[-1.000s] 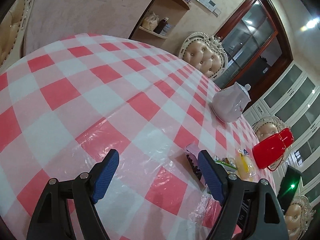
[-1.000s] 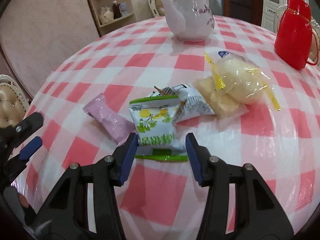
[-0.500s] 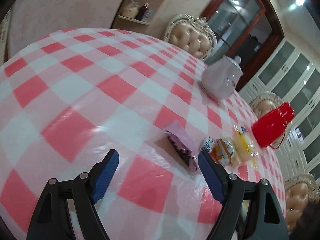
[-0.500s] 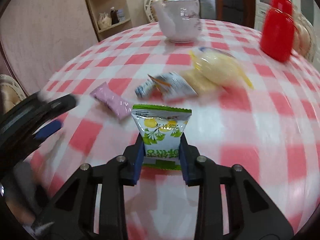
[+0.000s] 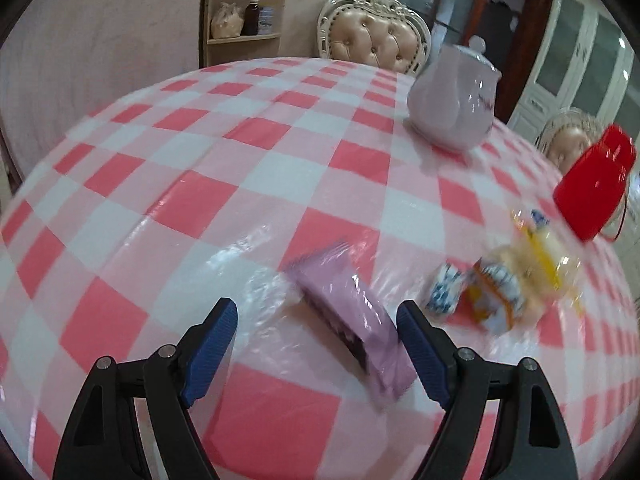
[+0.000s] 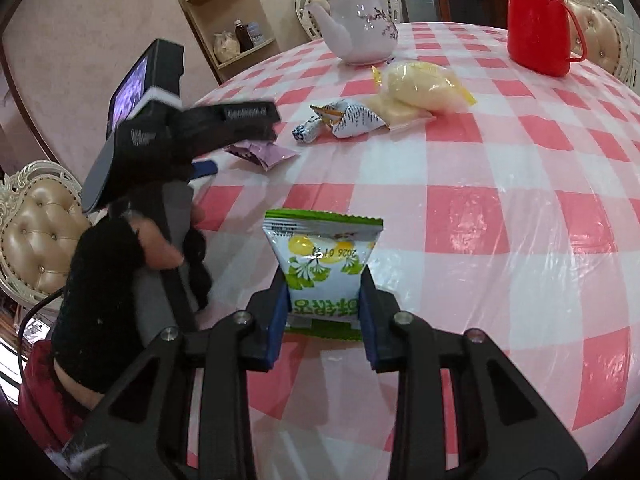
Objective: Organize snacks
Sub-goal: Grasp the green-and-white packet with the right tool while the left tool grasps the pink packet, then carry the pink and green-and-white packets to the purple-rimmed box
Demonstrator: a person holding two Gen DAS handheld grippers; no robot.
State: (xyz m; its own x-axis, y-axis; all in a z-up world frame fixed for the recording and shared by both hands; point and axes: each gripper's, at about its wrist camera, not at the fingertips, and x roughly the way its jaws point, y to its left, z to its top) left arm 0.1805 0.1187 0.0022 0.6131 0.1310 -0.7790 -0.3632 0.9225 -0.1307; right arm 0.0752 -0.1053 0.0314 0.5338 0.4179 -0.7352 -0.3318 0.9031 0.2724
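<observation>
My right gripper point(image 6: 323, 284) is shut on a green-and-white snack packet point(image 6: 324, 248) and holds it upright above the checked tablecloth point(image 6: 500, 184). A purple packet point(image 5: 352, 320) lies flat on the cloth between the jaws of my left gripper point(image 5: 316, 312), close to the right finger. Those jaws are closing and the pads do not touch the packet. In the right wrist view the left gripper point(image 6: 246, 144), held by a hand in a black sleeve, hangs over the purple packet point(image 6: 268, 154). Further back lie a small blue-white candy point(image 6: 306, 134), a white printed packet point(image 6: 356, 120) and a yellow bag point(image 6: 424, 84).
A pale teapot point(image 6: 356, 28) and a red jug point(image 6: 538, 28) stand at the far side of the round table. Padded chairs point(image 5: 376, 40) ring the table, and a corner shelf point(image 6: 228, 32) stands against the wall.
The right gripper shut on the green packet, lifted it and drew it away from the pile. The left gripper swung over until the purple packet lay between its jaws.
</observation>
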